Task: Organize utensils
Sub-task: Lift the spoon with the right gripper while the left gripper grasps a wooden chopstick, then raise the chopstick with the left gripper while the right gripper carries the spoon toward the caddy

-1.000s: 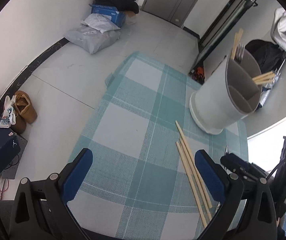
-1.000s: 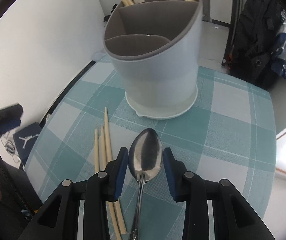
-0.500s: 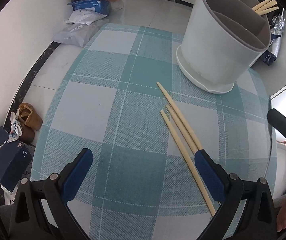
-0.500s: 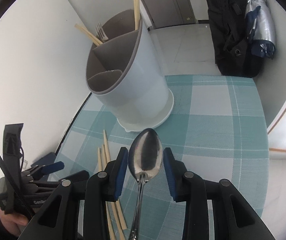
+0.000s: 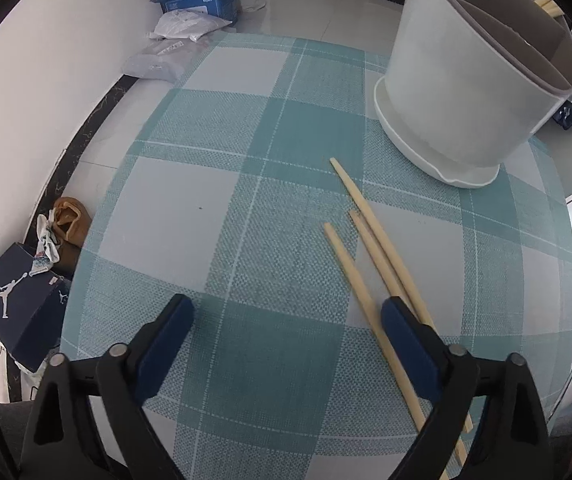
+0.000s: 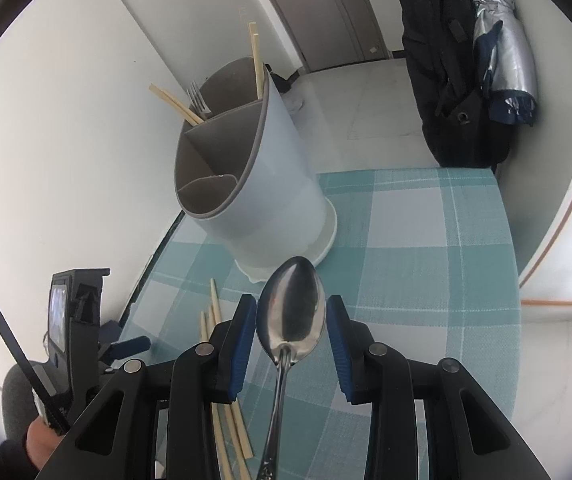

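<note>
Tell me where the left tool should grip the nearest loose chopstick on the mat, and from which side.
Grip the leftmost chopstick at mid-shaft, coming straight down from above. It lies flat on the checked mat, slightly apart from the other two chopsticks, so pads can straddle it crosswise. The left tool is closing over bare mat; probably shift it right first.
</note>
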A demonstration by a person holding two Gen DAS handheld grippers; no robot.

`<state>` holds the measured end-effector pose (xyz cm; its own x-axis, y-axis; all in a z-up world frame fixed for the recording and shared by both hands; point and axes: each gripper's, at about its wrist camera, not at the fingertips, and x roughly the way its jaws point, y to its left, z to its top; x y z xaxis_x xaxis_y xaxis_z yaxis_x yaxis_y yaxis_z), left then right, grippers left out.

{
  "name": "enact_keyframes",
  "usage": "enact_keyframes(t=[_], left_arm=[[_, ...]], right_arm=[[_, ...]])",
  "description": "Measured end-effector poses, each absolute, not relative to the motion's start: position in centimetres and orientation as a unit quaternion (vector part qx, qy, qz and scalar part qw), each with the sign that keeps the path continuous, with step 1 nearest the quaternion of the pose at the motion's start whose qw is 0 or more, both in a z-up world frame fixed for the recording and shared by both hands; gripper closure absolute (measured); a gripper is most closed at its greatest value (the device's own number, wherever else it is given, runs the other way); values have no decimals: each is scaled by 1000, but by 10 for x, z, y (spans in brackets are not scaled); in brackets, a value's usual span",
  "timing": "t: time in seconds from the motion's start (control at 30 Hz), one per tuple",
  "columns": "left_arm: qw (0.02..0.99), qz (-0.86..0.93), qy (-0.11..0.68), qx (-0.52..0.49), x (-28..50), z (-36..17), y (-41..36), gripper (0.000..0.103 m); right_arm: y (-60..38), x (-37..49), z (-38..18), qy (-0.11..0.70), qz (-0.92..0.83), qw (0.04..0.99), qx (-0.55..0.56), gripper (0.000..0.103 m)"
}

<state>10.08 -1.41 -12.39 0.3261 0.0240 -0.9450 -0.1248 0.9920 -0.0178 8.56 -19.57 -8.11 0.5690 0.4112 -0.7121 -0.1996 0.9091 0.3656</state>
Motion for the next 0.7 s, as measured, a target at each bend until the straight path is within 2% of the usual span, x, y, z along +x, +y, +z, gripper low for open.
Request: enact_keyframes(t=[0.13, 0.23, 0.4, 0.5, 0.7], left_arm=[[817, 41, 574, -39, 106, -122, -16, 35], [820, 40, 570, -39, 107, -121, -18, 48], [825, 62, 560, -52, 111, -121, -11, 81], [826, 75, 555, -66, 113, -121, -6, 95], [824, 81, 552, -101, 116, -121, -2, 102]], right_arm=[[-197, 85, -78, 423, 175, 880, 127, 68], [-197, 85, -75, 417, 178, 882, 131, 68], [-195, 84, -72, 411, 176, 885, 126, 68], [-195, 84, -73, 411, 174, 886, 128, 68], [-197, 81, -71, 407, 165, 889, 129, 68]])
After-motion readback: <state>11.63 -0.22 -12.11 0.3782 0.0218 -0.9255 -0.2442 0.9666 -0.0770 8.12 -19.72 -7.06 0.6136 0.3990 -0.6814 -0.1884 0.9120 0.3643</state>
